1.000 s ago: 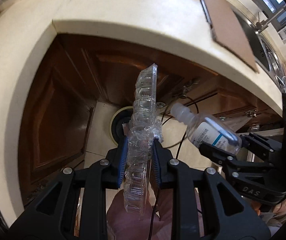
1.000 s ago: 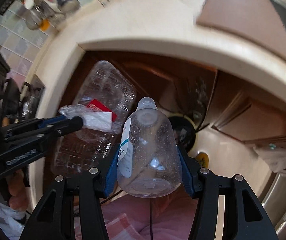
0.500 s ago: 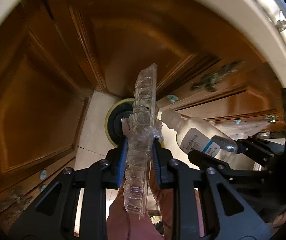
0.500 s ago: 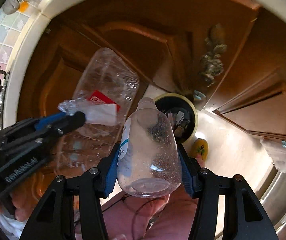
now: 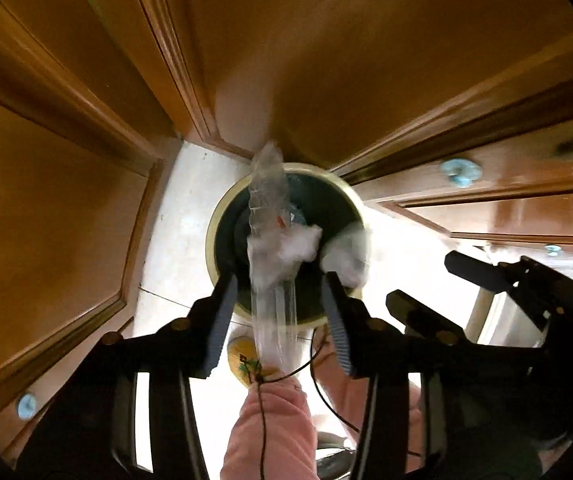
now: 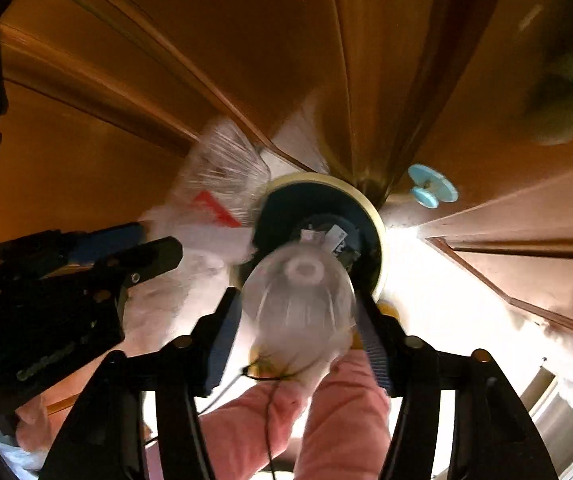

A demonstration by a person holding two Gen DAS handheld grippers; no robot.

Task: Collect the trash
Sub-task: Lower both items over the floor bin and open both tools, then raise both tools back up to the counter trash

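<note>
Brown wooden cabinet doors fill the far half of both views, meeting at a corner above a pale tiled floor. On that floor, just under the corner, stands a round bin with a yellowish rim and a dark inside where some scraps already lie. Both tools point down at it. The left tool has just been opening, and its pads now stand clear of the clear plastic tray, which hangs blurred between them with its far end over the bin's mouth, apparently dropping. The right tool has also been opening; the clear plastic bottle sits neck-first between its pads, right above the bin, and the blur makes it hard to say whether the pads still touch it, though it looks let go. A pink sleeve shows near the bottom. As I judge it, this pair of items is at the point of release; whether more trash remains elsewhere cannot be seen here.
</note>
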